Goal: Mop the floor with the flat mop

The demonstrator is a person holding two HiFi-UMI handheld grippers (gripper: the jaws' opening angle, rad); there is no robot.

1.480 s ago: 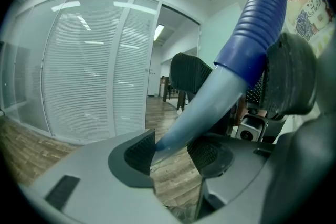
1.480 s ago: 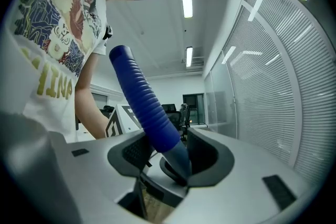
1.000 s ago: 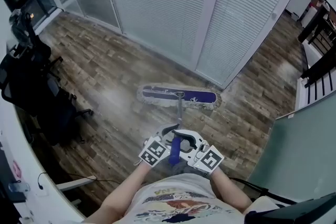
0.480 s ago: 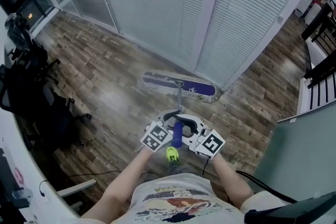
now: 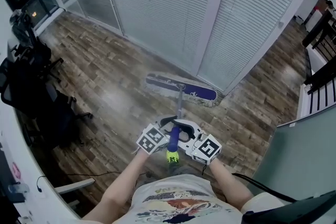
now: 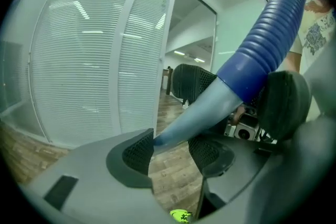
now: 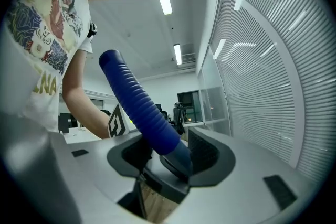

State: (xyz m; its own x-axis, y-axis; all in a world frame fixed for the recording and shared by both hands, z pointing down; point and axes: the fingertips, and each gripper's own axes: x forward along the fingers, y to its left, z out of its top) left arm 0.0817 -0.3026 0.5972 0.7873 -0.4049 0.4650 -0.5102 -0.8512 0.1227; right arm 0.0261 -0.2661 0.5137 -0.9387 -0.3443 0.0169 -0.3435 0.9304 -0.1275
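Both tongs are on the pole of the purple flat mop with white fringe [image 5: 181, 89]. My right gripper [image 7: 165, 153] is clamped on the blue ribbed grip [image 7: 142, 107], a pad on each side. My left gripper [image 6: 172, 150] is opening, jaws wide, with the grey shaft [image 6: 202, 110] between them, resting against one pad. The mop head lies on the brown wood-plank floor [image 5: 105, 76], just beside the white slatted blinds [image 5: 157, 2].

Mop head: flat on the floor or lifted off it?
Flat down: in the head view the mop head lies along the wood floor with its fringe spread.
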